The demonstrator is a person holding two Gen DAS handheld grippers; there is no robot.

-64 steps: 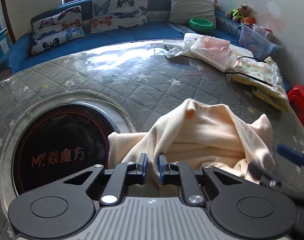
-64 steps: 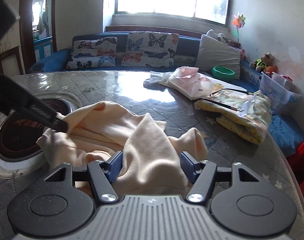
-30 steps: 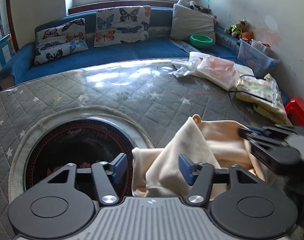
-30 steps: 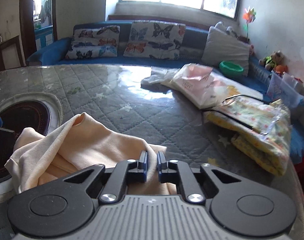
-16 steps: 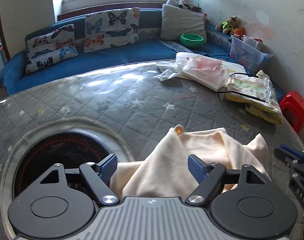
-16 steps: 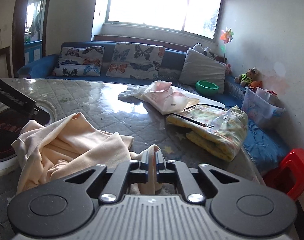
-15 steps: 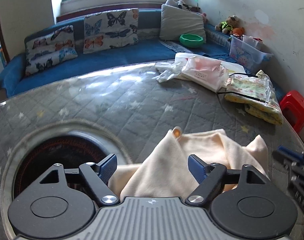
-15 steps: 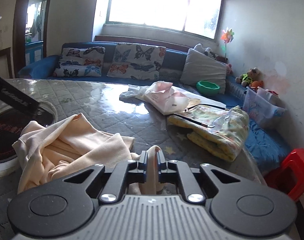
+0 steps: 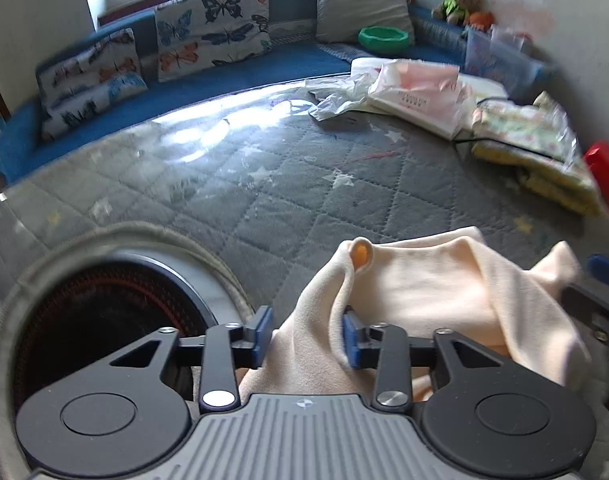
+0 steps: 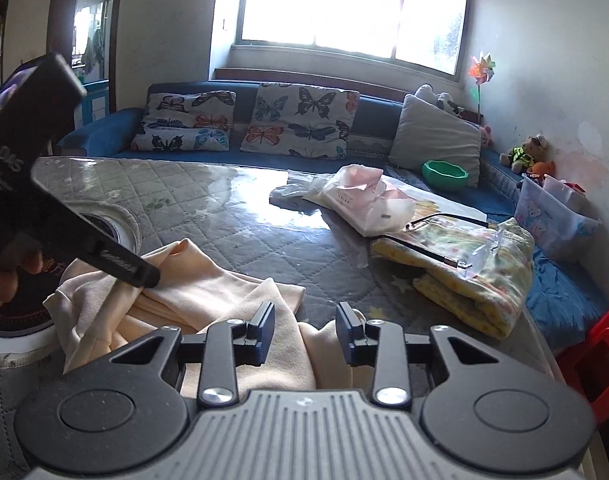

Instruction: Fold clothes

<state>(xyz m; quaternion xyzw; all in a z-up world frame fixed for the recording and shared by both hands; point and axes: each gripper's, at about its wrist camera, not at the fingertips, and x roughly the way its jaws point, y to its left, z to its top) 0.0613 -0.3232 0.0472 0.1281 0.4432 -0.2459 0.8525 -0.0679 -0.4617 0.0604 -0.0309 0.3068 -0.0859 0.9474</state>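
The cream garment (image 10: 208, 292) lies rumpled on the quilted surface (image 9: 304, 184), beside the round burner (image 9: 104, 312). Your right gripper (image 10: 304, 332) has just let go, fingers now spread over a fold. Your left gripper (image 9: 306, 336) is narrowing around a ridge of cloth, not yet pinching. So nothing's folded yet; you're regripping.

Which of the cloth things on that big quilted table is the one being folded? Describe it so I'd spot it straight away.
Start at the grey quilted table with its round black insert. Beside that insert, at the near edge, lies a crumpled cream garment, between the open left gripper and right gripper. It is plain and peach-cream, unlike the yellow flowered bundle and the pink-and-white plastic bags.
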